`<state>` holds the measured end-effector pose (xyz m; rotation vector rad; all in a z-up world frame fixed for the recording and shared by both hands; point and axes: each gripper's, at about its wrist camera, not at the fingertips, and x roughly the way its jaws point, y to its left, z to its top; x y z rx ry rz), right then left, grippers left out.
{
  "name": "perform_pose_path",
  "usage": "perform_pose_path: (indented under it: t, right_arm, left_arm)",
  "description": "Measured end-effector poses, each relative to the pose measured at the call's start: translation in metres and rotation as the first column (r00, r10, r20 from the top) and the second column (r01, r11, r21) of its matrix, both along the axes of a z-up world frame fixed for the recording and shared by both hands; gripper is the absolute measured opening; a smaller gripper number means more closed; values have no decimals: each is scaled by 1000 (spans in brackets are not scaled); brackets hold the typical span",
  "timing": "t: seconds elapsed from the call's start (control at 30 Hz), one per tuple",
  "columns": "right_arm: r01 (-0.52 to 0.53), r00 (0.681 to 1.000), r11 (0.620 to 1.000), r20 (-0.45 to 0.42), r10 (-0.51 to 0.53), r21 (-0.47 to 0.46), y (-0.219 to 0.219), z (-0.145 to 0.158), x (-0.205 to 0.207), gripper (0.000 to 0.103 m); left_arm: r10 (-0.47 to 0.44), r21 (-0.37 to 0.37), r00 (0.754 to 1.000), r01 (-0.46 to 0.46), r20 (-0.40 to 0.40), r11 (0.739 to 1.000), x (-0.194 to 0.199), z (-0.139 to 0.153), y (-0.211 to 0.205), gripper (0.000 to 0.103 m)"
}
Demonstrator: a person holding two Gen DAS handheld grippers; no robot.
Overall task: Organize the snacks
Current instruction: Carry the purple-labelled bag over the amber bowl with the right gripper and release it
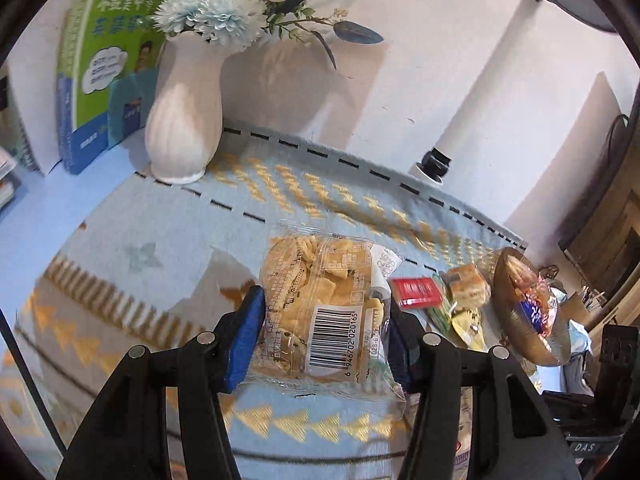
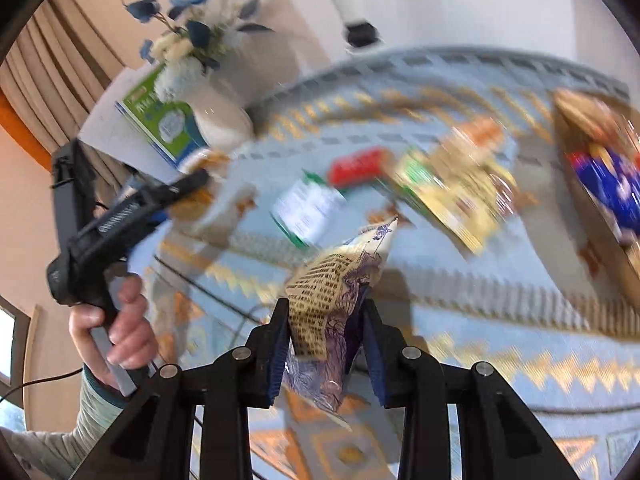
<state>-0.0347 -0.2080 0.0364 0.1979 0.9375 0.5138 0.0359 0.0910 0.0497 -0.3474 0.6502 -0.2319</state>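
A clear, glossy plastic film is seen around the biscuit packet, with a paper-like barcode label on it. The gripper fingers are of matt black plastic with blue ribbed pads and bright metal pins. The tablecloth is woven cloth, matt and slightly rough. The vase is finished in smooth white ceramic with fluted ribs. A crinkled, printed foil-like wrapper is shown. The bowl looks glossy and golden-brown.

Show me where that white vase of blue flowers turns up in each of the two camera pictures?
Left wrist view: the white vase stands upper left, beside the green book.
Right wrist view: it sits blurred, upper left, behind that book.
Shared landmark: the red packet on the cloth.
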Motion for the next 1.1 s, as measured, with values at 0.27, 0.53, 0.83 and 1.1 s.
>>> perform_pose_path:
  t: [0.27,0.53,0.83,1.1]
  right_arm:
    - [159,986,981,64,-153,-106,-10,-6,-21,82]
    - [283,959,959,6,-283,11,24,-21,-6,102]
    - [314,949,913,59,-310,-260,72,-44,1,96]
    - [300,954,929,60,-294,-215,57,-33,-7,77]
  left_arm:
    - [-16,-6,1000,16,11,1000,-17,-30,-11,52]
    - [-37,-11,999,37,5,999,-18,-33,-11,52]
    - [-37,-9,999,37,-1,999,-18,-34,-12,52]
    - [-54,52,998,53,15,997,-24,-29,-26,52]
